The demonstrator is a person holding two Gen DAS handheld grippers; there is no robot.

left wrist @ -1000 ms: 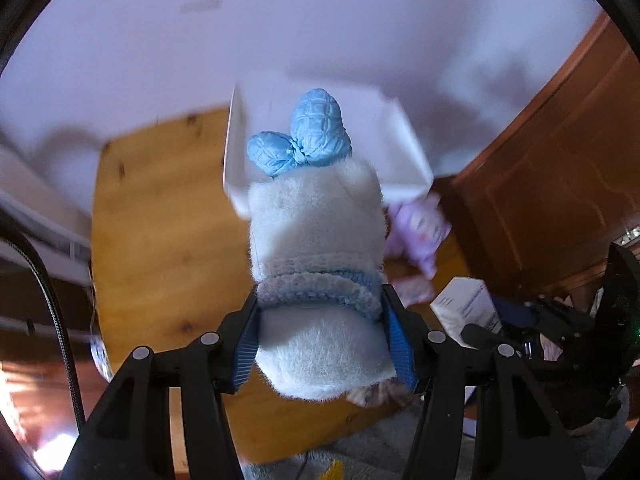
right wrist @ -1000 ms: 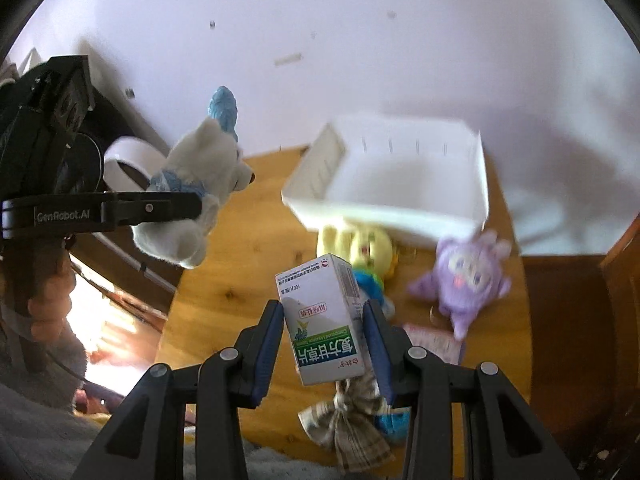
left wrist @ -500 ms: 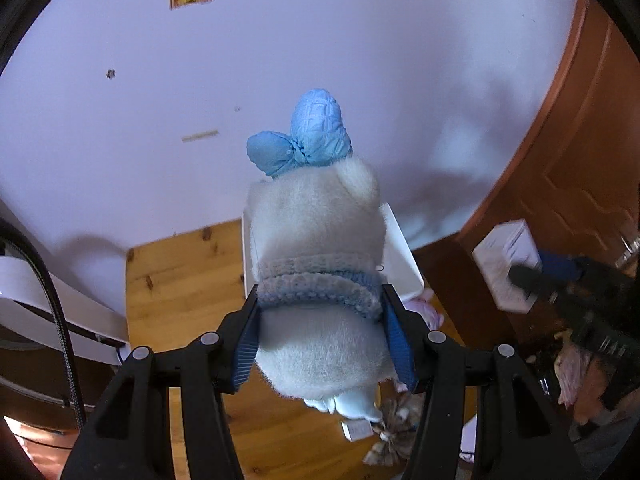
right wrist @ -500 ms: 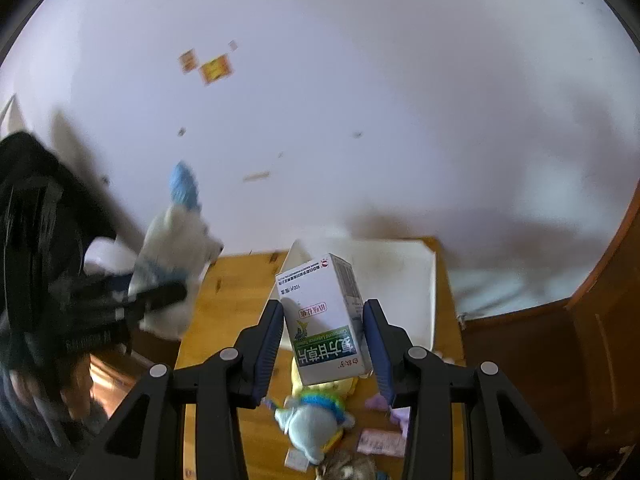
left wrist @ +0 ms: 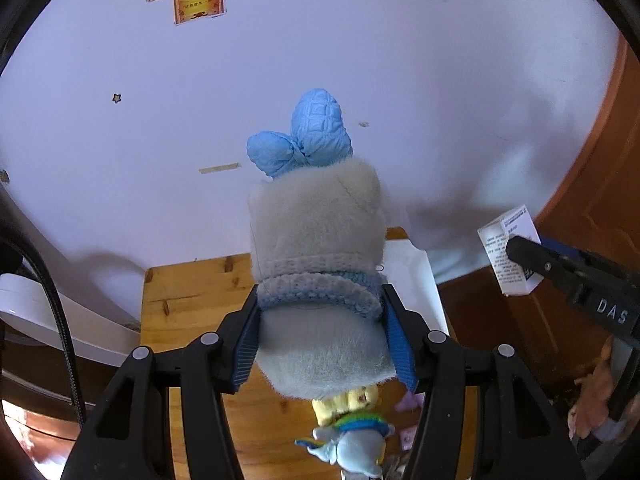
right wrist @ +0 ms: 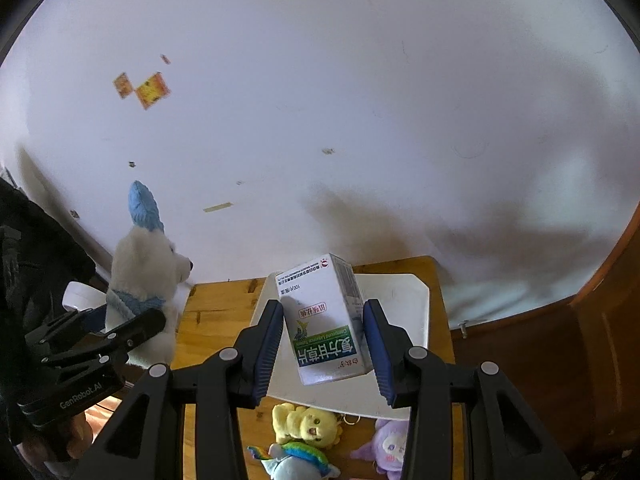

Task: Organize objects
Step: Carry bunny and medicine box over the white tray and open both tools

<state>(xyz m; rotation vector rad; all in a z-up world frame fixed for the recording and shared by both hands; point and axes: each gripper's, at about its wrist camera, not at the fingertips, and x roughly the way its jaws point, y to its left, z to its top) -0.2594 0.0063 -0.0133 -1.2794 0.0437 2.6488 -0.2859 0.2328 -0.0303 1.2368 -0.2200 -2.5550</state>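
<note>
Pale lilac wall fills most of both views, with a small wooden bench (right wrist: 224, 312) below it carrying a white tray (right wrist: 404, 304). Left hand-held gripper (left wrist: 320, 340) is clenched on a white plush bear (left wrist: 320, 264) with a blue bow, held up in the air above the bench. Right hand-held gripper (right wrist: 324, 344) is grasping a white and green medicine box (right wrist: 326, 320), raised over the tray.

Both items look bound for the tray, so the sound way is to lower one at a time, box first and flat on its base towards one side, leaving space for the soft bear, whose fur may cling to the pads on release.

A yellow plush (right wrist: 304, 424), a rainbow plush (right wrist: 296, 460) and a purple plush (right wrist: 388, 448) lie on the bench just in front of the tray's near rim, so the descent should come from above. Brown wooden panelling (right wrist: 560, 352) stands close on the right, limiting sideways room there; the bench's left part is bare.
</note>
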